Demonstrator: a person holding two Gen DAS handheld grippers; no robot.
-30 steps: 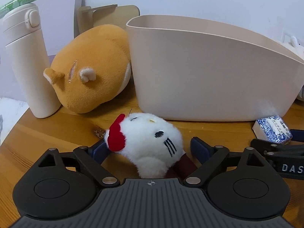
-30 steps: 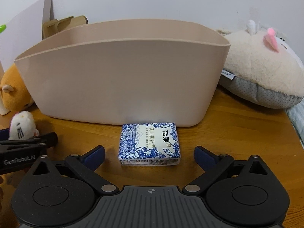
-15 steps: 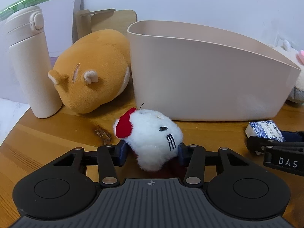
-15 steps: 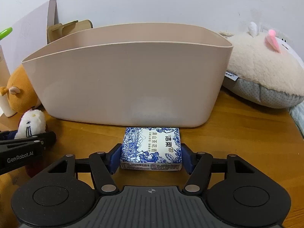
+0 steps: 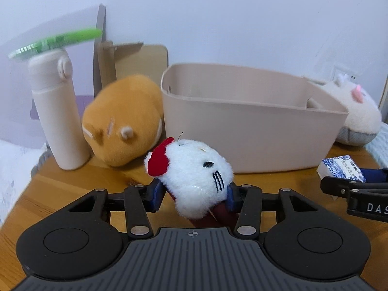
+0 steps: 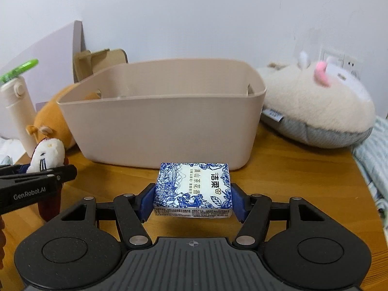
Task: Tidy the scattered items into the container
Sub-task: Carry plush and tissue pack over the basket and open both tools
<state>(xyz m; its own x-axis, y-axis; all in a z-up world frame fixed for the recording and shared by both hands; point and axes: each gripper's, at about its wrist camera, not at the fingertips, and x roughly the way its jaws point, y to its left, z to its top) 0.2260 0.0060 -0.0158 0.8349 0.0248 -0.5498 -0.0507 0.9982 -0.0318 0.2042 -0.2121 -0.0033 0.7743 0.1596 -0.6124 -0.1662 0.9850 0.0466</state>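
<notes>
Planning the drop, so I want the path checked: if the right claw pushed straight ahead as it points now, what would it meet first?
Probably the near wall of the beige container. The right claw, shut on the tissue pack, points at that wall, below the rim, though depth is hard to judge.

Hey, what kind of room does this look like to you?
Probably a bedroom or other home room: plush toys like the orange plush on a wooden table, a wall socket, and what looks like bedding beside it.

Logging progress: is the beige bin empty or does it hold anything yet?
Cannot tell fully. The beige bin shows only bare inner walls; its floor is hidden. The tissue pack and white plush are outside.
</notes>
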